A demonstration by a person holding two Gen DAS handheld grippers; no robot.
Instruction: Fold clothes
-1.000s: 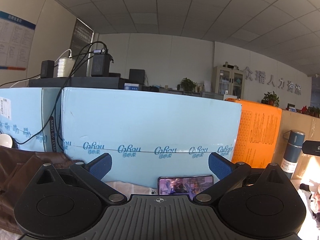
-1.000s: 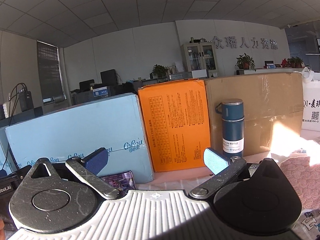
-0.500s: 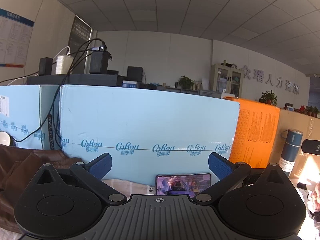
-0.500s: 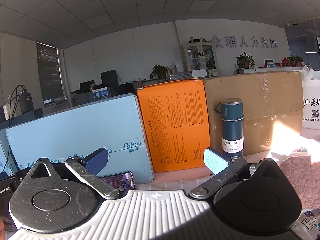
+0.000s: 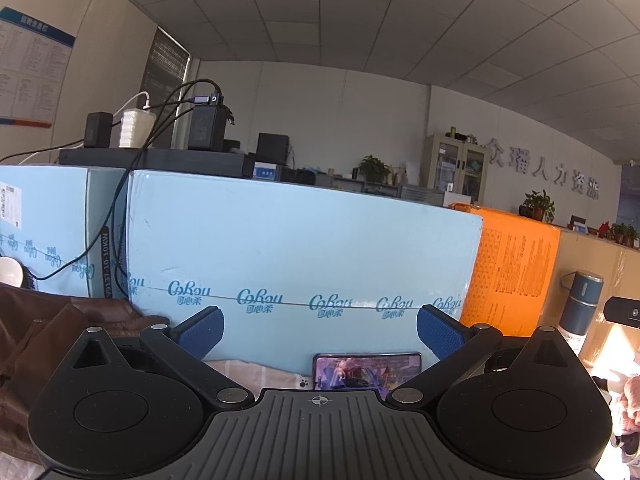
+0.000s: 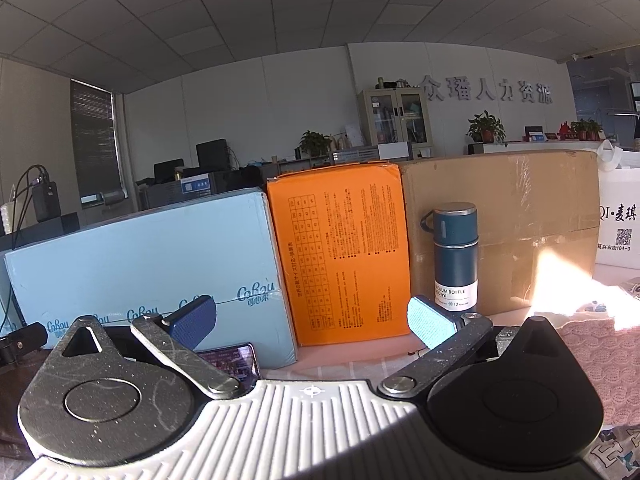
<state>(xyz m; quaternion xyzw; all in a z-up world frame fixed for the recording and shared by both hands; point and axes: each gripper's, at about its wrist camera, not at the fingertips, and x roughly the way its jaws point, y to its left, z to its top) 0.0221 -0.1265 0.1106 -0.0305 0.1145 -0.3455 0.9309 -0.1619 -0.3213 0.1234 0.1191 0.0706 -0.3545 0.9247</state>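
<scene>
Status: both grippers level, aimed at the far row of boxes, not at any garment.

Left gripper: fingers spread wide, nothing between them. Right gripper: same, wide apart and empty.

Task items: pink knit garment lies on the surface at near right, partly in hard sunlight, just beside the right gripper body. Its edge also shows at far right of the left wrist view. Brown garment, leather-like, lies at near left of the left gripper, against the blue box. Neither is folded as far as visible; most of each is out of frame.

Risks (judgement):
1. Phone leans against the blue box, directly ahead of the left gripper. A fwd sweep or cloth drag likely tips it over.
2. Vacuum bottle stands upright at the cardboard box, ahead-right of the right gripper. Swinging a sleeve or the gripper toward the pink knit may knock it over.
3. Cables hang down the blue box near the brown garment. Lifting that garment may snag them and pull the chargers off the top.
4. Sun glare on the pink knit hides the hem, so edge pick-up may miss or catch more than one layer.
5. Cameras point too high: w/o tilt-down, the grasp pt is unseen.
</scene>
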